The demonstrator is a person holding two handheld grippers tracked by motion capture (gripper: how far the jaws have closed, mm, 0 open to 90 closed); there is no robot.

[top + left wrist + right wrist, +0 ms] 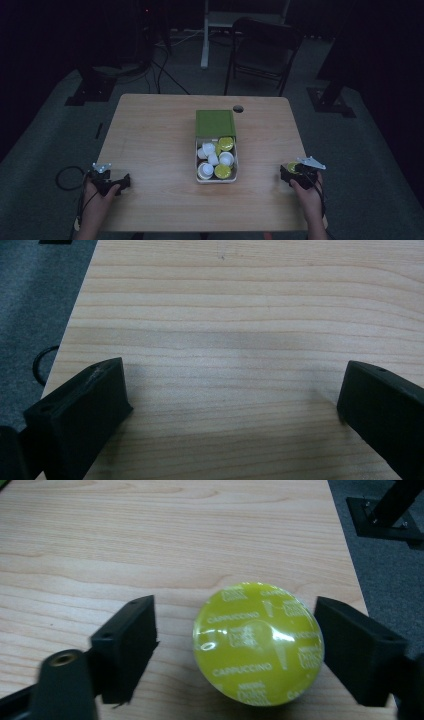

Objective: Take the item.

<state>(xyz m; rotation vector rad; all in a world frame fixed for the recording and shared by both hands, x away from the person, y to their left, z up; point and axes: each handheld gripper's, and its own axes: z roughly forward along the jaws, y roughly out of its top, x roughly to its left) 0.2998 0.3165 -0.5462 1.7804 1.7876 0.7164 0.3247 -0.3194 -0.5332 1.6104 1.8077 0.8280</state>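
1. My right gripper sits at the table's right edge, jaws wide, with a yellow capsule between them.
2. That capsule rests on the wood; its rim is just beside the right-hand jaw in the right gripper view, and I see a clear gap on the other side, so no grip.
3. My left gripper is wide open over bare wood near the left edge.
4. At mid-table, the white tray holds yellow and white capsules, with a green box touching its far end.
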